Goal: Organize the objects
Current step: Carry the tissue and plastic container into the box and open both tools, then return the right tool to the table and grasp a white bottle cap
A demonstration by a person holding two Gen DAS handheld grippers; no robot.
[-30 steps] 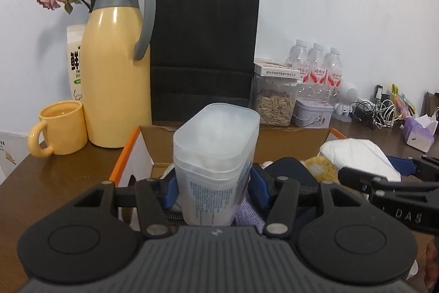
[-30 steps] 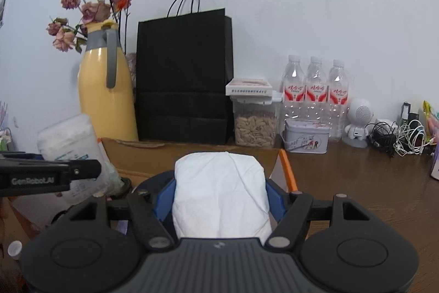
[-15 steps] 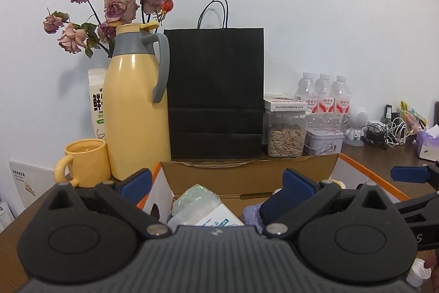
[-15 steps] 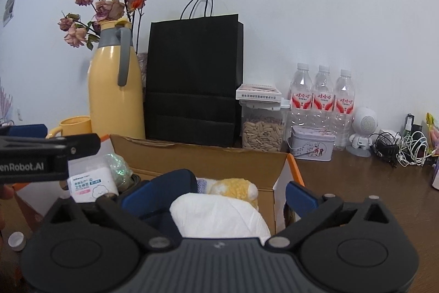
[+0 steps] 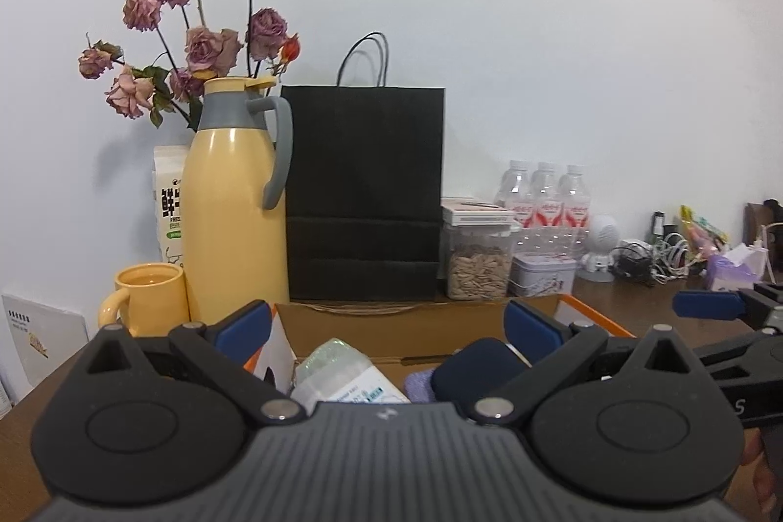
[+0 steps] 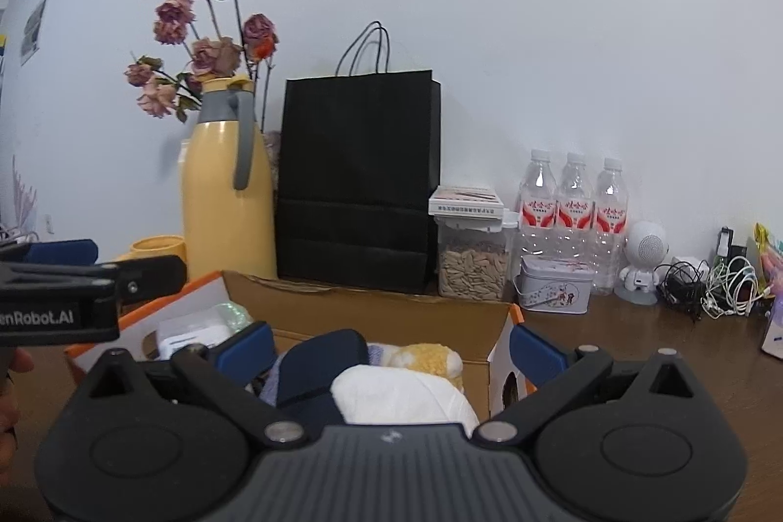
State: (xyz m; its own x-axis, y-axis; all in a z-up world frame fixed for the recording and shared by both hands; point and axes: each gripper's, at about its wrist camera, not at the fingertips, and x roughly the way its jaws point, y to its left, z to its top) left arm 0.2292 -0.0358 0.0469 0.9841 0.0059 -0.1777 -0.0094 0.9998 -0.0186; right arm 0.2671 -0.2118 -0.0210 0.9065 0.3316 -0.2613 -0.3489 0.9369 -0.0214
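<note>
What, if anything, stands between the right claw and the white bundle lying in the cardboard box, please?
Nothing visible does. The right claw is open above the cardboard box, and the white bundle lies just below, between its fingers. The dark blue item sits beside the bundle, not over it.

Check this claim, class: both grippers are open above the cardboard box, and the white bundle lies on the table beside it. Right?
Not quite. The right wrist view shows the white bundle lying inside the cardboard box, not beside it. Both the left gripper and right gripper are open.
</note>
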